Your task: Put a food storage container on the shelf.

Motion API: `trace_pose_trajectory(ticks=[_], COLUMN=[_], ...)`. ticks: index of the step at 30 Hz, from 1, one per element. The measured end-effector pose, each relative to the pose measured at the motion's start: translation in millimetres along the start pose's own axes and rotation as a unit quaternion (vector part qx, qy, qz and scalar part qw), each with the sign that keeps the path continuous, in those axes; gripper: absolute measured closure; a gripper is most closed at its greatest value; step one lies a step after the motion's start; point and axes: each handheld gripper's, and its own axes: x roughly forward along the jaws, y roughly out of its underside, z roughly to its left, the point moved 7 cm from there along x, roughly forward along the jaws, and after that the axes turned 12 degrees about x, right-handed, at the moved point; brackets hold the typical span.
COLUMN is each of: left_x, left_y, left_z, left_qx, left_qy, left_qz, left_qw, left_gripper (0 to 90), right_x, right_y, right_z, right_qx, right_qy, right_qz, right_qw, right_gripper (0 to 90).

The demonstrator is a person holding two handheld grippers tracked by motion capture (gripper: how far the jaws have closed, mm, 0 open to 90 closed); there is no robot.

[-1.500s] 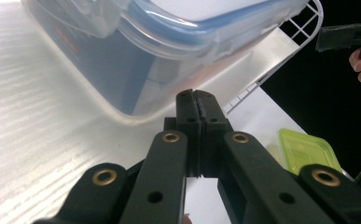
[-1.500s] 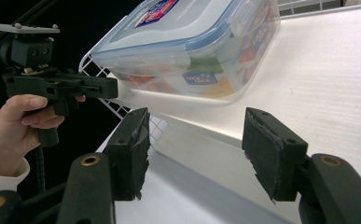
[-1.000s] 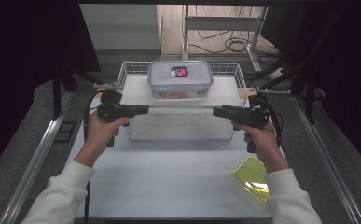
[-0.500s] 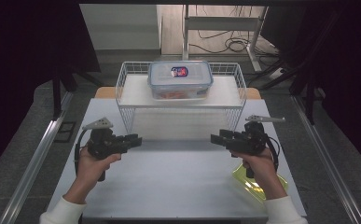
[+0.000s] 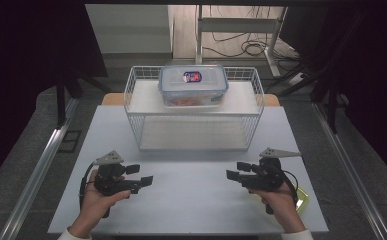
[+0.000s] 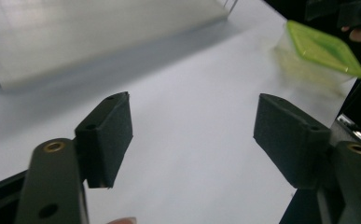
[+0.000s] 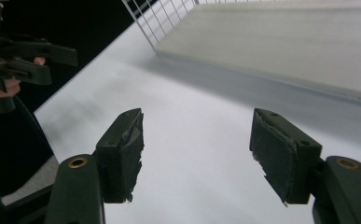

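Both hands are low over the near part of the white worktop (image 5: 196,200), one at each side, with the two grippers pointing inward toward each other across bare surface. The left gripper (image 5: 143,175) sits in the person's left hand (image 5: 98,197) near the front left corner; its fingers (image 6: 106,137) stand spread, having just been opening, and there is only worktop between them. The right gripper (image 5: 233,170) sits in the right hand (image 5: 281,200) near the front right corner; its fingers (image 7: 122,154) are also spread wide, having just been opening a little further, again with nothing between them. Just beside the right hand, partly hidden under it at the right front edge of the worktop, lies a small clear box with a yellow-green lid (image 5: 301,200); the left gripper view shows it across the worktop (image 6: 320,51), close to the other gripper. Neither gripper touches it. Farther back, in the middle of the worktop, stands a white wire rack (image 5: 193,122) with a flat shelf on top. On that shelf, toward its rear, rests a clear lidded container with blue clips (image 5: 193,85) and a small label on its lid; something orange shows through its wall
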Motion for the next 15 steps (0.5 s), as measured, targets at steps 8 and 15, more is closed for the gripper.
trace_pose_trajectory(ticks=[8,15], left_x=[8.3,8.5], left_y=[13.3,16.0], left_z=[3.9,4.8], left_qx=[-0.004,0.002], left_qy=[-0.007,-0.016], left_qz=[0.022,0.026], left_qw=[0.9997,0.9995], left_gripper=[19.0,18.6], right_x=[6.6,9.1], right_y=[14.5,16.3], right_z=[-3.4,-5.2], right_qx=[-0.008,-0.013], right_qy=[0.008,0.015], right_qz=[0.017,0.021], right_qw=[0.9998,0.9996], right_gripper=[34.2,34.0])
